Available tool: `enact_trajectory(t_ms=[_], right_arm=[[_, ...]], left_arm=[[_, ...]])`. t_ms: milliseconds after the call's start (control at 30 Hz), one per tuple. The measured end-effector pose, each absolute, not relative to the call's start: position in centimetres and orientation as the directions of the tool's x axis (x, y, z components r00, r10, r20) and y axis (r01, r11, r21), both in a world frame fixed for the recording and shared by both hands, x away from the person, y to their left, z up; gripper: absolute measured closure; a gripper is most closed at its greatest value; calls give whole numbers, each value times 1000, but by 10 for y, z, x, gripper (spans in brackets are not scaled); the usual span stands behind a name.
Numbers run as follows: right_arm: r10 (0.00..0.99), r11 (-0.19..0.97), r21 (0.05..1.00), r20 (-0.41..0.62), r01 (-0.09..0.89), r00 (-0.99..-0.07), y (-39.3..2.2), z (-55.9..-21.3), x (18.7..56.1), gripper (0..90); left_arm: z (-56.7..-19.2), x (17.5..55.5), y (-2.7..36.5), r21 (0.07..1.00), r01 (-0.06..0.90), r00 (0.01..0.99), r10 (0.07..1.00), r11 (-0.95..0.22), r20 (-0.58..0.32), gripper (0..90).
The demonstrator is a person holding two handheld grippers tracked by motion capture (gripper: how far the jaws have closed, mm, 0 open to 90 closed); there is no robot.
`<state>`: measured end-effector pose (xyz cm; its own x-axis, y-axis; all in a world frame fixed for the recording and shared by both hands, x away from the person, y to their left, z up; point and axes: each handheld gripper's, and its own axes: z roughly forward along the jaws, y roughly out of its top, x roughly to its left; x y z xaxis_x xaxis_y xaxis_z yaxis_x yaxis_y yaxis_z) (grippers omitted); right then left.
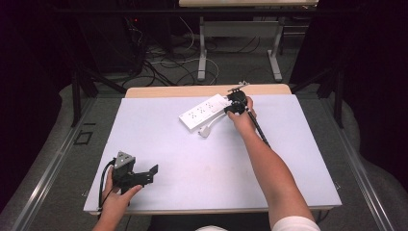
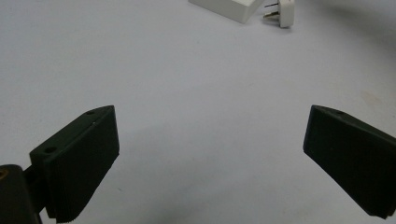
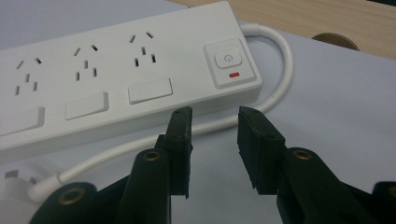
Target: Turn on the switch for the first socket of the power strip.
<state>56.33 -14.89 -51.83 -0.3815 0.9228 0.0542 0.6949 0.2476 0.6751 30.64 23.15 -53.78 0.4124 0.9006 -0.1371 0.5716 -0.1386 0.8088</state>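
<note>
Two claws work here: the right claw [image 3: 214, 135], jaws partly spread, straddles the thin white cord [image 3: 140, 145] before the white plastic power strip [image 3: 116, 79], seemingly about to pinch it, while the left claw [image 2: 210, 158] hovers wide apart over the pale surface [image 2: 187, 70].

A power symbol marks the power strip's [image 3: 116, 84] switch [image 3: 228, 59].
</note>
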Motion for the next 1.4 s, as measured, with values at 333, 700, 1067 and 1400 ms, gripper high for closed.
enact_trajectory(t_ms=[333, 700, 1067, 1400], right_arm=[[914, 272, 673, 43, 688, -403, -161, -512, 552, 542], [892, 331, 662, 12, 672, -451, -174, -509, 532, 474], [878, 343, 654, 32, 674, -478, -181, -499, 506, 376], [841, 398, 671, 6, 626, -541, -181, -482, 472, 314]], left_arm=[[-538, 308, 230, 803, 575, 422, 897, -154, -130, 33], [-539, 310, 227, 805, 570, 433, 893, -165, -123, 34], [-539, 309, 226, 807, 566, 433, 893, -167, -119, 34], [-538, 308, 226, 808, 565, 431, 895, -167, -117, 34]])
